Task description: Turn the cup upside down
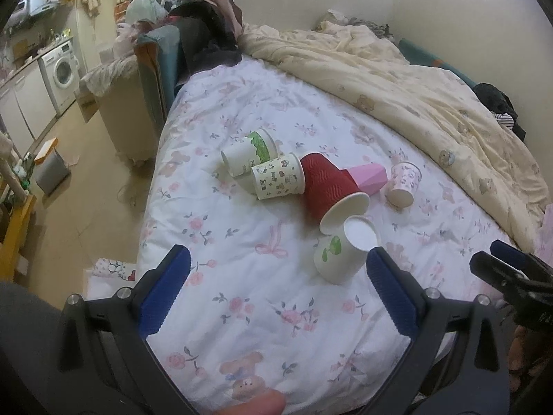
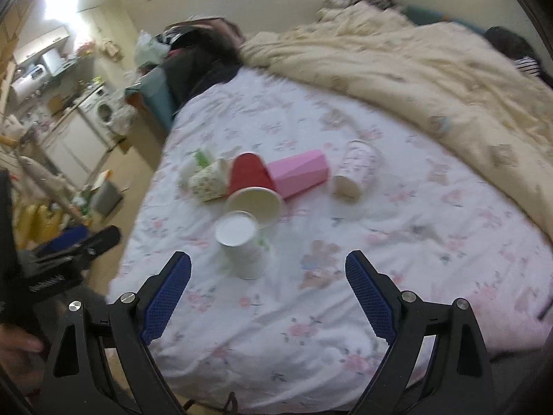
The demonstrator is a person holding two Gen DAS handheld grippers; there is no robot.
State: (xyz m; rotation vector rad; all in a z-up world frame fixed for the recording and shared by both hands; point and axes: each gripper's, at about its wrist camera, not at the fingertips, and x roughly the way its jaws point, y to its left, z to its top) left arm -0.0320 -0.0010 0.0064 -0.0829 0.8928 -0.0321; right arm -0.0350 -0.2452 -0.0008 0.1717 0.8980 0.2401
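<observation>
**Both grippers open over a bed of cups; one white cup already stands on its rim**

At the far left of the group on the floral bedsheet (image 1: 262,311) lies a white cup with a green print (image 1: 247,152), on its side, with a cartoon-print cup (image 1: 278,180) touching it. Next comes the red ribbed cup (image 1: 328,183), tipped over with its mouth toward the camera, then a pink faceted cup (image 1: 368,178) lying behind it, and a small pink-patterned cup (image 1: 404,183) apart on the right. In front of the red cup's mouth stands the white cup with green leaves (image 1: 340,252), base up and slightly leaning, so it looks flipped already.

The left gripper (image 1: 278,259) hangs with its blue fingers spread wide and nothing between them; its right finger sits just beside the leaf cup. The right gripper (image 2: 268,259) is likewise spread and empty, hovering near that same cup (image 2: 242,245).

Which cup goes next is a guess; the red one is nearest and largest. To do it well, I would close on its ribbed wall mid-body rather than the soft rim, squeeze lightly so the paper does not crush, lift clear of the leaf cup beside its mouth, and set the rim flat on the soft bedding.
</observation>
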